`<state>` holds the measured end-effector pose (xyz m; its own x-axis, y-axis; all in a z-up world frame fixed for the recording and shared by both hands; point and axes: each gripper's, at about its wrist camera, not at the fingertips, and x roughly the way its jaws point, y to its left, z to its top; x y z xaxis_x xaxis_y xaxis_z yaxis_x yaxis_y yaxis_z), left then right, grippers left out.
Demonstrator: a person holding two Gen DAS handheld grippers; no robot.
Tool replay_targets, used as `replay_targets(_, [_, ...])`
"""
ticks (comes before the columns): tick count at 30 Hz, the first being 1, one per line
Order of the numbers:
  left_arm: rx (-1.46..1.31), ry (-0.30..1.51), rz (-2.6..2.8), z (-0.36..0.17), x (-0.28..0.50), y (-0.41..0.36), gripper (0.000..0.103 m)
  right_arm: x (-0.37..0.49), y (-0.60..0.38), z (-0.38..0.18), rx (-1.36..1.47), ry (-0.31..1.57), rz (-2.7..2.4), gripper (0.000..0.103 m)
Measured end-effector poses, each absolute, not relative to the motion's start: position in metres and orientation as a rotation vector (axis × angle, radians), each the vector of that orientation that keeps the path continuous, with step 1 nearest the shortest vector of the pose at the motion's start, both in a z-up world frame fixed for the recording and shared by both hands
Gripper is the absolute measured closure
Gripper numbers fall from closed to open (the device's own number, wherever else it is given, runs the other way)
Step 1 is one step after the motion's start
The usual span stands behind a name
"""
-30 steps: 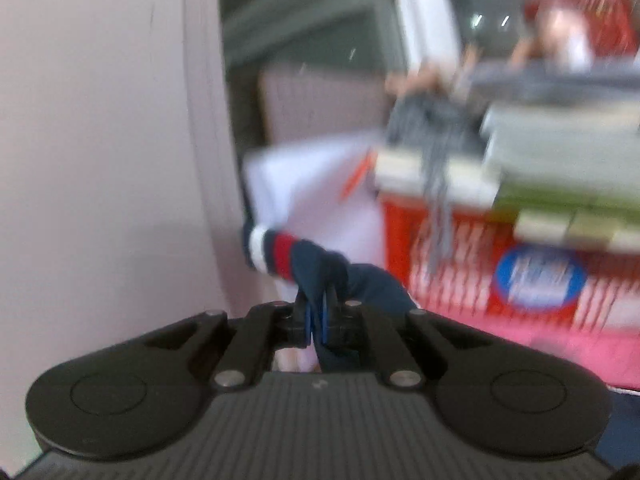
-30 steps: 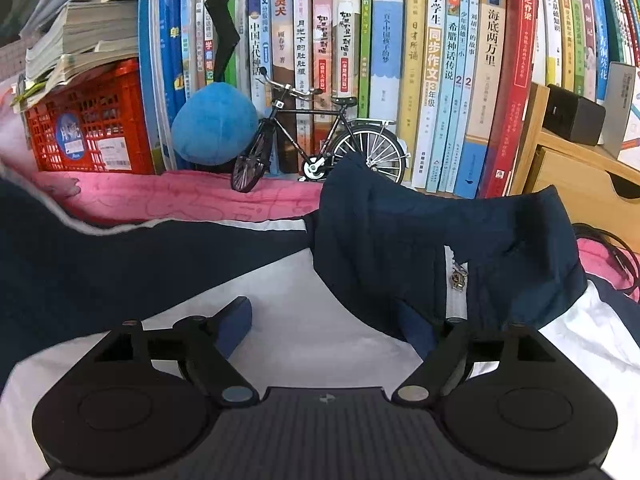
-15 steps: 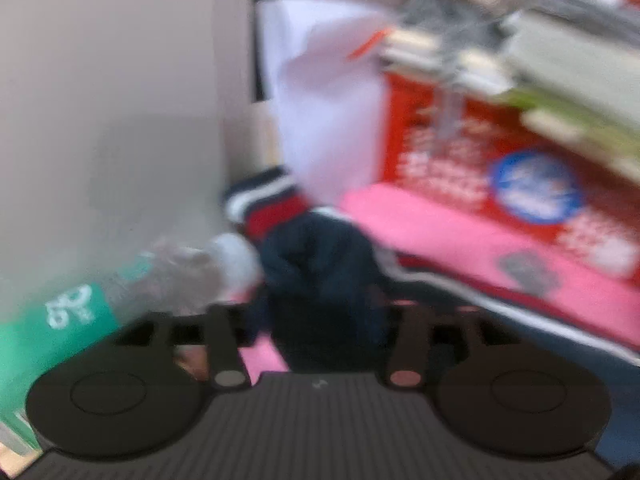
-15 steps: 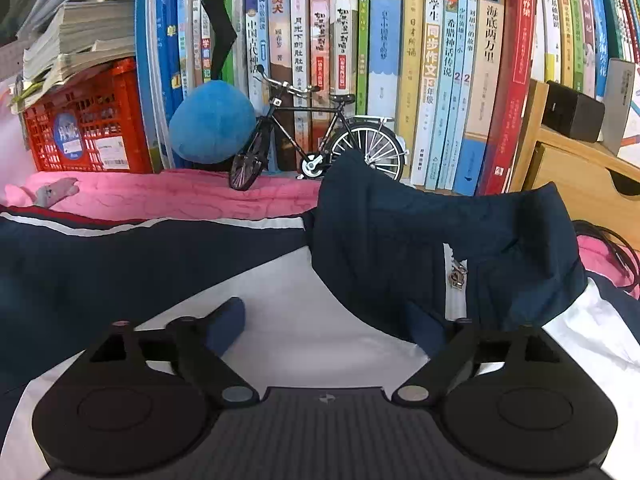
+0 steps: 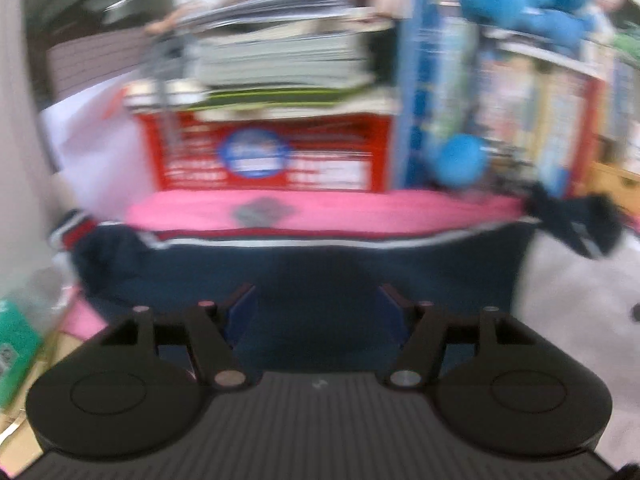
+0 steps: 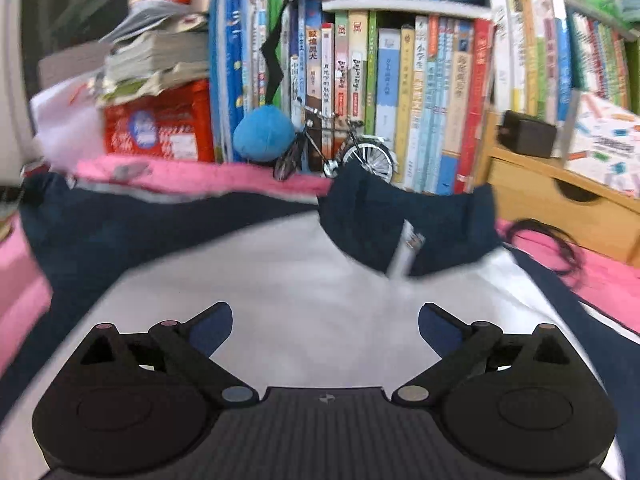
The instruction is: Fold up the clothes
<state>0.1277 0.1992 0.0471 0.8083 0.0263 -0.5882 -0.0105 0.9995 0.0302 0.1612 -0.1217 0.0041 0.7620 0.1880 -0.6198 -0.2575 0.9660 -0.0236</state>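
Observation:
A navy and white jacket (image 6: 304,264) lies flat on a pink cloth (image 6: 208,178). Its navy collar (image 6: 408,224) with a zipper points toward the bookshelf. Its navy sleeve (image 5: 304,268) lies stretched out to the left, with a red and white striped cuff (image 5: 74,232) at the far end. My left gripper (image 5: 318,312) is open and empty just above the sleeve. My right gripper (image 6: 325,326) is open and empty above the white chest panel.
A red crate (image 6: 160,128) under stacked books stands at the back left. A row of upright books (image 6: 400,92), a blue plush ball (image 6: 264,138) and a toy bicycle (image 6: 336,152) line the back. A wooden drawer box (image 6: 560,200) and a black cable (image 6: 548,240) sit at right.
My left gripper was shut on the sleeve cuff, let it go, opened and swung right over the sleeve. My right gripper stayed open and pulled back and up.

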Motion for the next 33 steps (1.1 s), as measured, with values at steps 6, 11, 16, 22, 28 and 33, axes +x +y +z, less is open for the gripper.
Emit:
replay_targets(6, [0.029,0.656,-0.123,0.045,0.096,0.122,0.039,0.076,-0.115,0.002,-0.446,0.584,0.229,0.003])
replay_targets(11, [0.005,0.67,-0.233,0.023,0.056,0.068,0.039,-0.003,-0.112,0.003,-0.617,0.467,0.25,0.0])
replay_targets(16, [0.073,0.677,-0.321,0.002,0.011,0.028,0.039,-0.053,-0.131,0.018,-0.477,0.448,0.26,0.0])
replay_targets(22, [0.129,0.661,-0.249,-0.028,-0.007,0.016,0.035,-0.078,-0.145,0.006,-0.074,0.503,0.307,0.0])
replay_targets(28, [0.343,0.464,-0.116,-0.046,-0.035,0.023,0.028,-0.097,-0.126,-0.037,-0.12,0.589,0.221,0.001])
replay_targets(33, [0.404,0.451,0.069,-0.047,-0.028,0.048,0.029,-0.137,-0.183,-0.043,-0.242,0.48,-0.1,0.001])
